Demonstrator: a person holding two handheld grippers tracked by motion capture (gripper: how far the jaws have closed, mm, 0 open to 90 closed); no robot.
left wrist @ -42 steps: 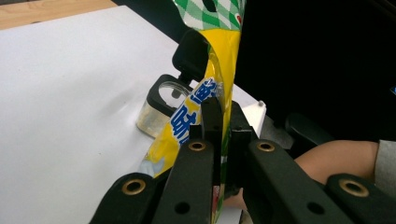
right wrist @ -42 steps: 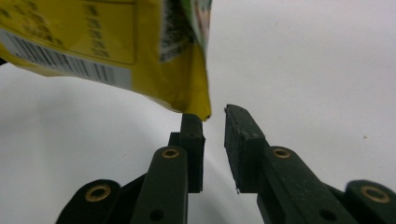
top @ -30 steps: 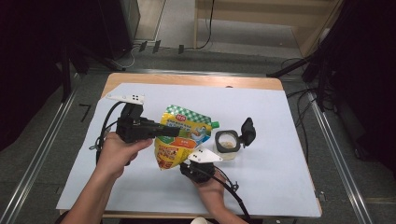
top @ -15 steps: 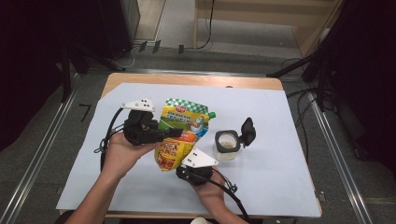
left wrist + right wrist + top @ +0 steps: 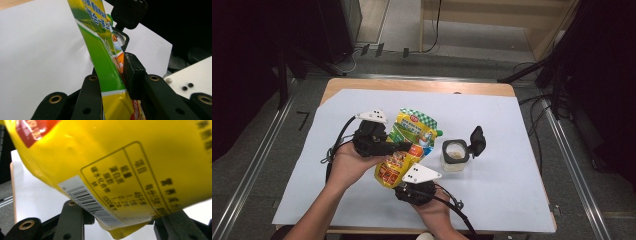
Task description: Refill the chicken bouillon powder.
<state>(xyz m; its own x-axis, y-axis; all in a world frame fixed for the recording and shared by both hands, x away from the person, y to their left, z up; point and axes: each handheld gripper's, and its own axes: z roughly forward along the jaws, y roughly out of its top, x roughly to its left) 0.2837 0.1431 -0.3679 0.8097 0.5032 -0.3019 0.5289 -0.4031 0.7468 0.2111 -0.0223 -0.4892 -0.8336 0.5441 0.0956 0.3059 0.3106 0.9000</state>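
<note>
high view: above, looking down | gripper views: close along jaws | shared: pouch [image 5: 404, 145]

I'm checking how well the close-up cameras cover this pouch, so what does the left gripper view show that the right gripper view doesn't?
Left gripper view alone: the pouch's green and yellow edge pinched between the left hand-held gripper's jaws, and beyond it the clear jar with its black flip lid open.

Right gripper view alone: the pouch's yellow back with a barcode and a printed nutrition table, its bottom corner sitting between the right hand-held gripper's jaws.

Both: the same pouch close up, above the white table cover.
</note>
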